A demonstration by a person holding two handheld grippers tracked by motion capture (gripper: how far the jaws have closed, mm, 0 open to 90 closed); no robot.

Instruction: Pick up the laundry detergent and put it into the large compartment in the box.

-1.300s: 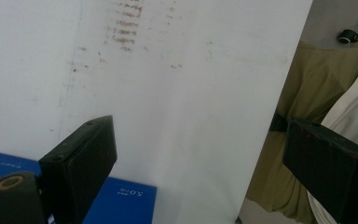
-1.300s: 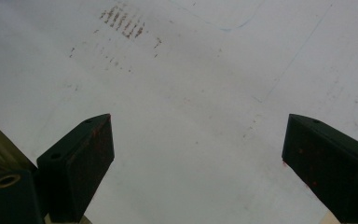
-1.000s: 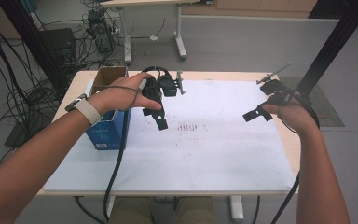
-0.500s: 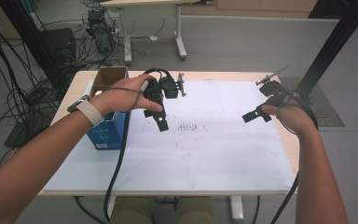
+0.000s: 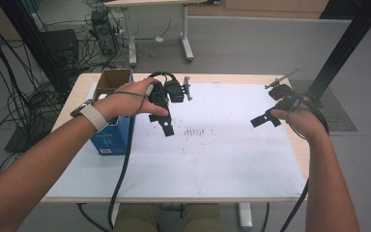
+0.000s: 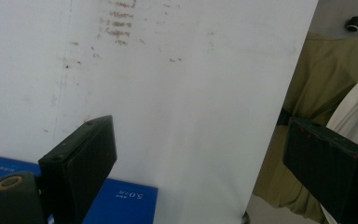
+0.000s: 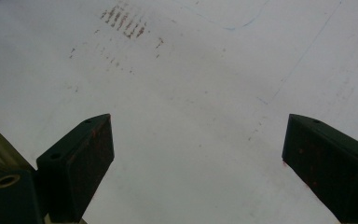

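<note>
My left gripper (image 5: pixel 164 123) hovers over the left-centre of the white sheet (image 5: pixel 222 154), held by a hand with a wristband. Its jaws stand wide open with nothing between them, as the left gripper view (image 6: pixel 200 140) shows. Beside it, at the table's left, stands a blue box (image 5: pixel 110 139) with an open brown top; its corner (image 6: pixel 121 199) lies under the left jaw. My right gripper (image 5: pixel 263 119) floats above the sheet's right side, also wide open and empty (image 7: pixel 198 135). Rows of reddish-brown marks (image 5: pixel 197 131) (image 7: pixel 123 19) stain the sheet between the two grippers.
The wooden table (image 5: pixel 299 159) has its right edge close to the right hand. A black post (image 5: pixel 340 50) rises at the far right. Cables and equipment (image 5: pixel 101 29) crowd the floor behind and left. The person's olive trousers (image 6: pixel 317 88) lie past the near edge.
</note>
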